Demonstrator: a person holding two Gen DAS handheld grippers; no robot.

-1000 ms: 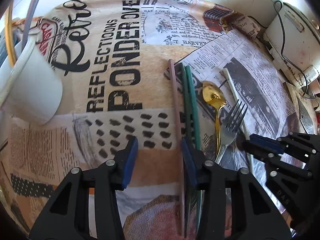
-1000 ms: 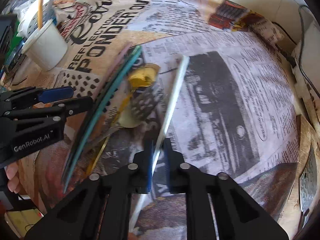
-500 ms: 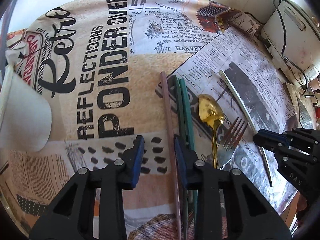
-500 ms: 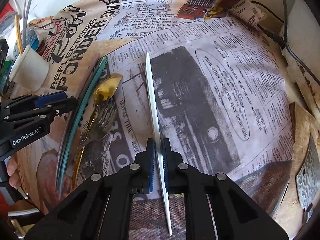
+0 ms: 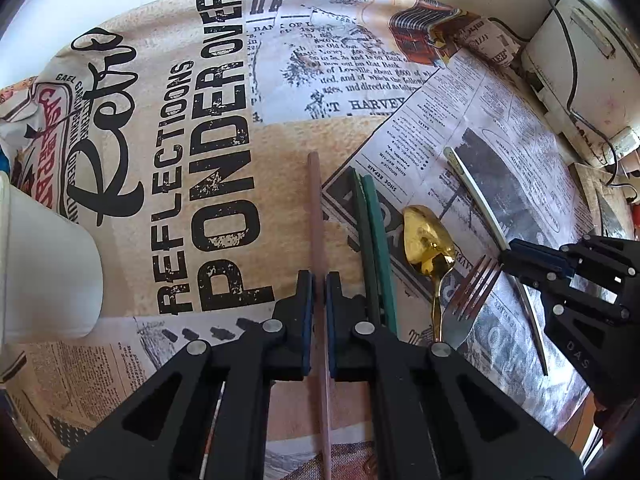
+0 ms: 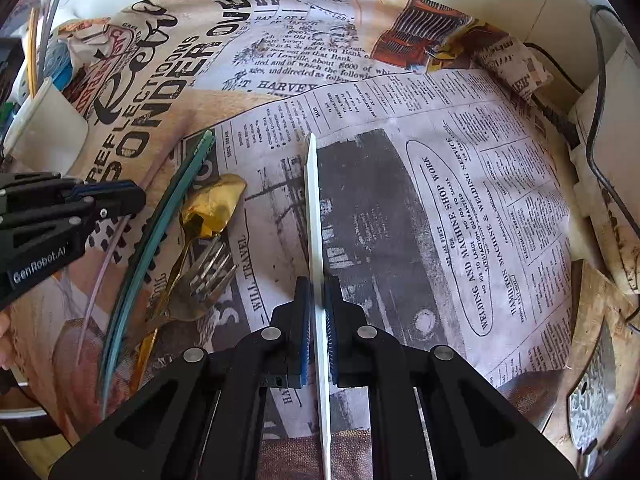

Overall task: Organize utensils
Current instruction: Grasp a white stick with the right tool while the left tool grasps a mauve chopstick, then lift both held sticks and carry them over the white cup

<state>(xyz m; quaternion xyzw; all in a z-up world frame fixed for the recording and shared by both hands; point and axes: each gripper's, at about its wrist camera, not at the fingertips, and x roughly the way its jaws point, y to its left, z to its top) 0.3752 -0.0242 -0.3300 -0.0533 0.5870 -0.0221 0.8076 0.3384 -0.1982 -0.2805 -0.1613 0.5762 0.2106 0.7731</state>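
A brown chopstick (image 5: 314,200) lies on the newspaper-print tablecloth (image 5: 200,160). My left gripper (image 5: 318,280) has its jaws closing on it, and the blue pads touch its sides. Just right of it lie two green chopsticks (image 5: 370,216), a gold spoon (image 5: 426,236) and a silver fork (image 5: 472,292). Further right, my right gripper (image 6: 317,284) is shut on a white chopstick (image 6: 314,200), which points straight away from it. The left gripper (image 6: 136,196) shows at the left edge of the right wrist view.
A white cup (image 5: 48,272) stands at the left, with straws behind it (image 6: 40,40). A white appliance with a black cable (image 5: 580,60) sits at the back right. A wooden board (image 6: 600,340) lies by the table's right edge.
The left jaws have narrowed from wide apart onto the brown chopstick after shifting left. The right gripper has swung the white chopstick straight and away from the fork.
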